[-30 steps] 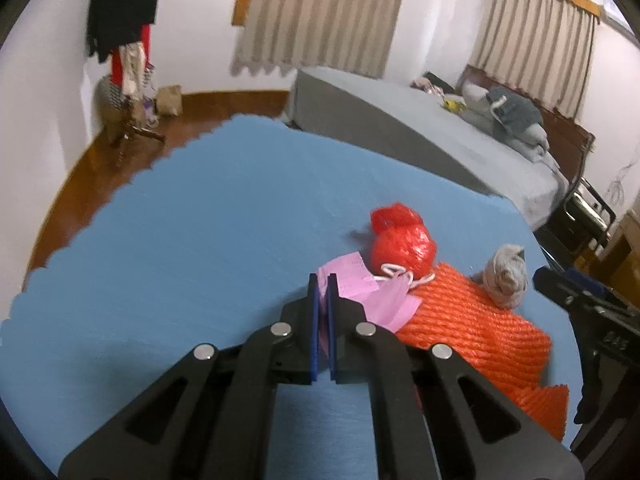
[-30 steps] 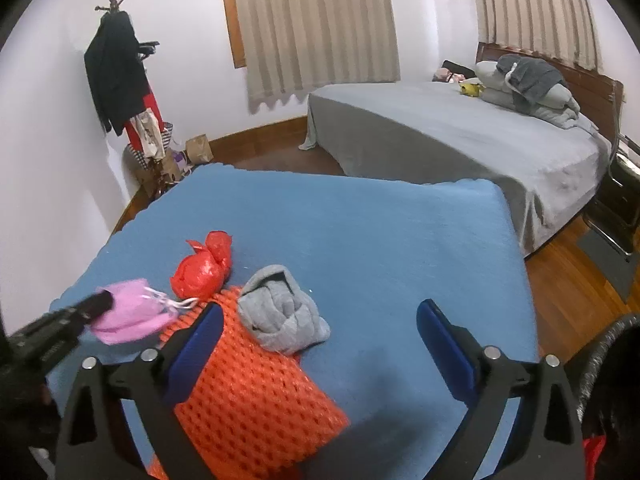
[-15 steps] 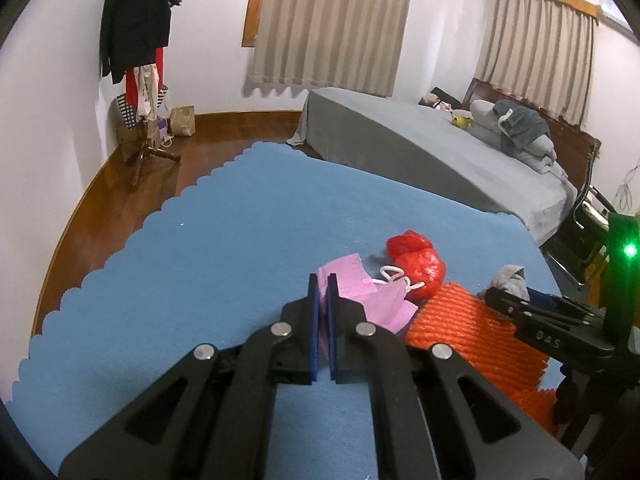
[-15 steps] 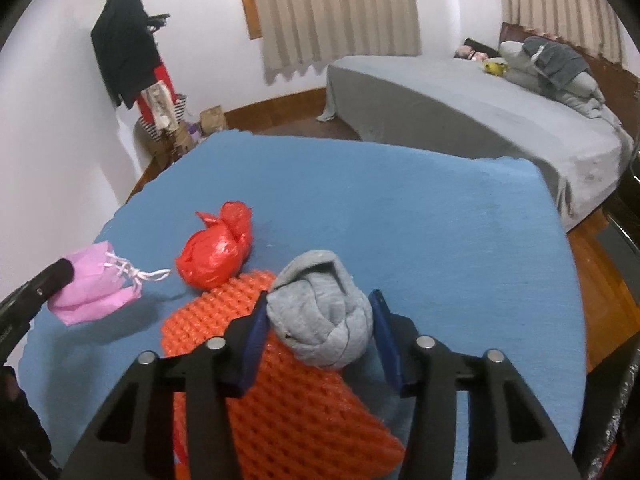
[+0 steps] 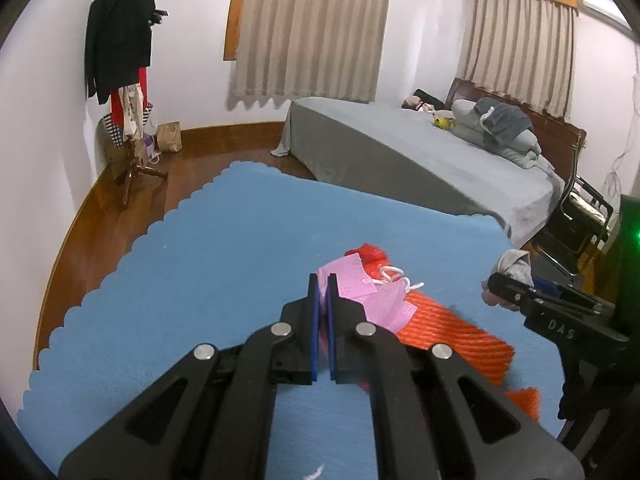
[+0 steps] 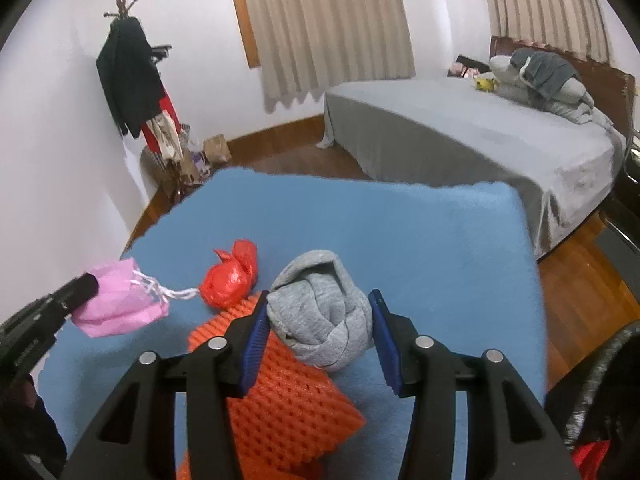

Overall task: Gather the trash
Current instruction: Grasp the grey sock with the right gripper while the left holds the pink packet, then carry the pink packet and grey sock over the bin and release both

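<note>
My left gripper (image 5: 323, 280) is shut on a pink face mask (image 5: 368, 296) and holds it above the blue mat (image 5: 208, 264); the mask also shows in the right wrist view (image 6: 116, 300). My right gripper (image 6: 320, 300) is shut on a balled grey sock (image 6: 320, 312), lifted off the mat; the sock also shows in the left wrist view (image 5: 516, 266). A red plastic bag (image 6: 228, 276) lies on the mat beside an orange foam net (image 6: 280, 396). In the left wrist view the red bag (image 5: 370, 254) is mostly hidden behind the mask.
A grey bed (image 5: 420, 164) stands beyond the mat (image 6: 400, 232). A coat rack with clothes (image 5: 120, 60) stands in the left corner with a paper bag (image 5: 169, 136) on the wooden floor. A black chair (image 5: 576, 216) is at the right.
My right gripper closed on the grey sock and lifted it off the mat. My left gripper rose and drew back with the pink mask still in it.
</note>
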The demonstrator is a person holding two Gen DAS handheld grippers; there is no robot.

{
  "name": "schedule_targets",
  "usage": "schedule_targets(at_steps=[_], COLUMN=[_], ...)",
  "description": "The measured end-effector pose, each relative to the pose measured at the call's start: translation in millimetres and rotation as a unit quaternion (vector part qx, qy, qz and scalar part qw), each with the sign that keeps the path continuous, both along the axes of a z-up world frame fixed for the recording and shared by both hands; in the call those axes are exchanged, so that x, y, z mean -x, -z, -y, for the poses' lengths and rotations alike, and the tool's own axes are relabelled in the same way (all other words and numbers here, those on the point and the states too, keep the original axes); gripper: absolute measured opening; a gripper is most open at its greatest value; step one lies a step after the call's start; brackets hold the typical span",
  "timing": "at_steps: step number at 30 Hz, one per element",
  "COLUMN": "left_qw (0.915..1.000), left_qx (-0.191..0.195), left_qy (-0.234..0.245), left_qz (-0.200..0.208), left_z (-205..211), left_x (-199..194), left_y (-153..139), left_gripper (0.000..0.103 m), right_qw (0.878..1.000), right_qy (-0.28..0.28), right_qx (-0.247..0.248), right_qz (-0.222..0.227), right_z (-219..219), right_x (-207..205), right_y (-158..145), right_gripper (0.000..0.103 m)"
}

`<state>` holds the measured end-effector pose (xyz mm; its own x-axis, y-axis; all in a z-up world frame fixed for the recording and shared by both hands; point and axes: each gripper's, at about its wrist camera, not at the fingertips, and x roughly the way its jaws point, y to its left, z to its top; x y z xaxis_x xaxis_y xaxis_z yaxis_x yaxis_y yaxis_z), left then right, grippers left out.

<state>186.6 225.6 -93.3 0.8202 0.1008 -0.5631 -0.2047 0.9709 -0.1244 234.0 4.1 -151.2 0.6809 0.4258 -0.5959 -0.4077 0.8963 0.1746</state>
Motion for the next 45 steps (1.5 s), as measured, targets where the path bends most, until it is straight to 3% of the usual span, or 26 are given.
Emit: schedule_targets(at_steps=[25,45], left_qw=[0.9947,0.9807], left_qx=[-0.001,-0.007], left_qy=[0.094,0.19], left_qz=[0.041,0.045], left_z=[102.2,200.9], left_x=[49.3,65.7], left_y=[-54.6,-62.0], left_gripper=[0.003,0.003], right_qw=[0.996,0.989], right_qy=[0.028,0.103], right_qx=[-0.037,-0.029], right_qz=[0.079,0.099], right_z=[96.1,191.1], right_x=[98.3,141.3], right_y=[-86.9,-96.6], right_gripper=[0.048,0.048])
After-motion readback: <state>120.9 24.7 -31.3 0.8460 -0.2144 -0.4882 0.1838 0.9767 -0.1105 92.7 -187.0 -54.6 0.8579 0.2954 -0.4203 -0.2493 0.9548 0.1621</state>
